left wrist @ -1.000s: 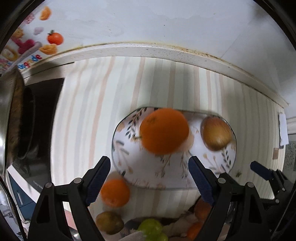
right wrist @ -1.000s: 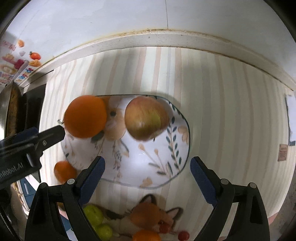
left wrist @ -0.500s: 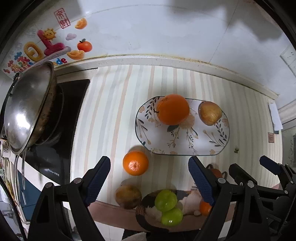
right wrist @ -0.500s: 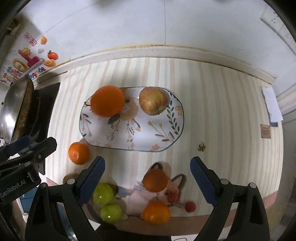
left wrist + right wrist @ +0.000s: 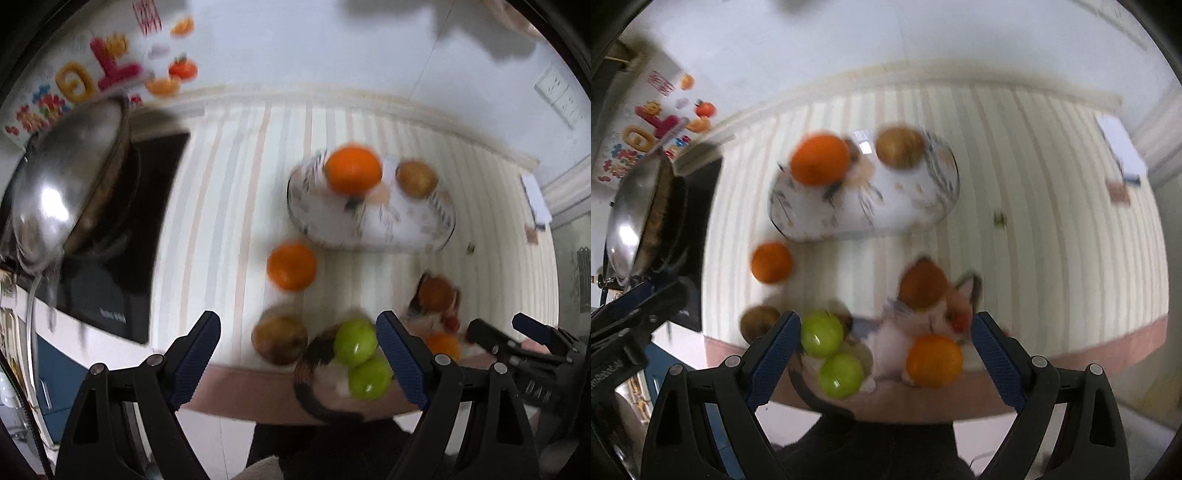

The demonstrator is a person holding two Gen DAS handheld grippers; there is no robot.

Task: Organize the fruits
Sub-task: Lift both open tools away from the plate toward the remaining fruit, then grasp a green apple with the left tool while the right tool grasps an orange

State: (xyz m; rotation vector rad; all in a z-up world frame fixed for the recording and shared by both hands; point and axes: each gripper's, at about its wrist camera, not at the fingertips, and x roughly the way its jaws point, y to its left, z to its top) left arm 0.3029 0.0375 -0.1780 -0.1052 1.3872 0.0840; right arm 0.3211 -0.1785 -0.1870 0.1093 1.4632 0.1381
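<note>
A floral oval plate [image 5: 402, 232] [image 5: 901, 214] on the striped counter holds a big orange [image 5: 352, 170] [image 5: 820, 159] and a brownish apple [image 5: 416, 178] [image 5: 900, 147]. A loose orange [image 5: 291, 266] [image 5: 772, 262] and a brown fruit [image 5: 279, 338] [image 5: 759, 321] lie near the front edge. Two green apples [image 5: 354, 341] [image 5: 822, 333] and two more oranges [image 5: 934, 360] sit on cat-shaped mats. My left gripper [image 5: 299, 350] and right gripper [image 5: 882, 350] are both open and empty, held back above the counter's front edge.
A steel wok [image 5: 70, 177] stands on a black cooktop [image 5: 122, 258] at the left. A wall with colourful stickers [image 5: 103, 74] runs behind the counter. A small red fruit [image 5: 958, 323] lies on the right mat. Both views are motion-blurred.
Both grippers have pulled back and up from the plate, so the plate looks smaller and the front-edge fruits and wok have come into view. Both stayed open and empty.
</note>
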